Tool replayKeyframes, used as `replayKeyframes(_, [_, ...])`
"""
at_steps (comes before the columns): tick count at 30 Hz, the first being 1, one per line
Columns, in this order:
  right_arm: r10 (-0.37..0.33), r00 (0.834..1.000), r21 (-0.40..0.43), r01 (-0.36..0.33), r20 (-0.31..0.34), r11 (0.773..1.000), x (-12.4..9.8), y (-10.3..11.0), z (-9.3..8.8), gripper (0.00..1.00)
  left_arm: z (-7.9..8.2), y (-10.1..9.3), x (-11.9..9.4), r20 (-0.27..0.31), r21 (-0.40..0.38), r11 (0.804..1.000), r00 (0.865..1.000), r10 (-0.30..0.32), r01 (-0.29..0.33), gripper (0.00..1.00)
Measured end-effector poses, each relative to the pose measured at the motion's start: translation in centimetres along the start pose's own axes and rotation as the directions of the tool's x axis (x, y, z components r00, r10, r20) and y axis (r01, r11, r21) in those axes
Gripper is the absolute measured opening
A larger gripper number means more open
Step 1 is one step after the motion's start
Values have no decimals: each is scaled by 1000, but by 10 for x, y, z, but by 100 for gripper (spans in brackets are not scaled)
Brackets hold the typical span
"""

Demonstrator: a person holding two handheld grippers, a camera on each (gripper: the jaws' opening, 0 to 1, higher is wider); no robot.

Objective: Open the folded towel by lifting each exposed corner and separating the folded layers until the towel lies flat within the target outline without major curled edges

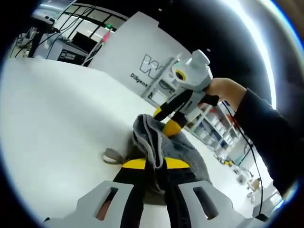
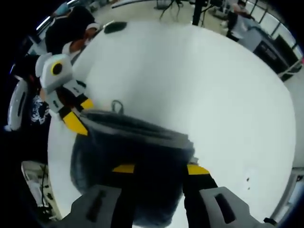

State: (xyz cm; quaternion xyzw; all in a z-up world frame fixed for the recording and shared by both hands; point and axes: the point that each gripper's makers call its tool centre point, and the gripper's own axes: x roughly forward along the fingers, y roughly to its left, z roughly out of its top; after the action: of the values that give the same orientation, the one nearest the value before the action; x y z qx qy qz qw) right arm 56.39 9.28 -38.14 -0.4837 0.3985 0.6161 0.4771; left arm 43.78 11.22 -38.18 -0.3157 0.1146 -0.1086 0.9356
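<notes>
- The grey towel (image 1: 156,147) is bunched up and lifted off the white table (image 1: 57,123), pulled between the two grippers rather than lying flat.
- In the left gripper view, the left gripper (image 1: 154,166) has its yellow-tipped jaws closed down on a fold of the towel, with cloth squeezed between them.
- Same view: the right gripper (image 1: 170,118) comes in from the upper right, held by a hand (image 1: 225,90) in a dark sleeve (image 1: 270,133). Its yellow tips are pinched onto the far upper edge of the towel.
- There's a small hanging loop (image 1: 111,155) on the towel, sticking out to the side near the table surface.
- In the right gripper view the towel (image 2: 133,156) hangs in a dark heap right across that gripper's own jaws, and the right gripper (image 2: 156,169) is clamped on it.
- The left gripper (image 2: 76,118) shows there at the left, gripping the towel's corner.
- A white board with lettering (image 1: 142,57) stands behind the table.
</notes>
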Motion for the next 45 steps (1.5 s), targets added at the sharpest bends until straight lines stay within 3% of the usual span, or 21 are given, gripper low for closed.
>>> replayKeyframes(7, [5,1000,-3,-5,15,1000,-11,22,-1,15,0,-5,1,7,10,1000,1000,-9,9,9])
replayKeyframes(11, [5,1000,-5,-5,29,1000,-20,10,0,12,1,-10,1,17,9,1000,999,-27,27,8])
replayKeyframes(19, [7,999,-16,-6,35,1000,-22,7,1,9,5,-23,-1,48,10,997,996,-81,81,6])
replayKeyframes(33, [-32,996,-20,34,83,999,-32,37,7,8,25,-42,-7,106,-2,988,982,-153,155,6])
replayKeyframes(45, [-69,991,-36,73,116,997,-57,22,9,9,38,-70,-9,141,-19,972,963,-231,236,6])
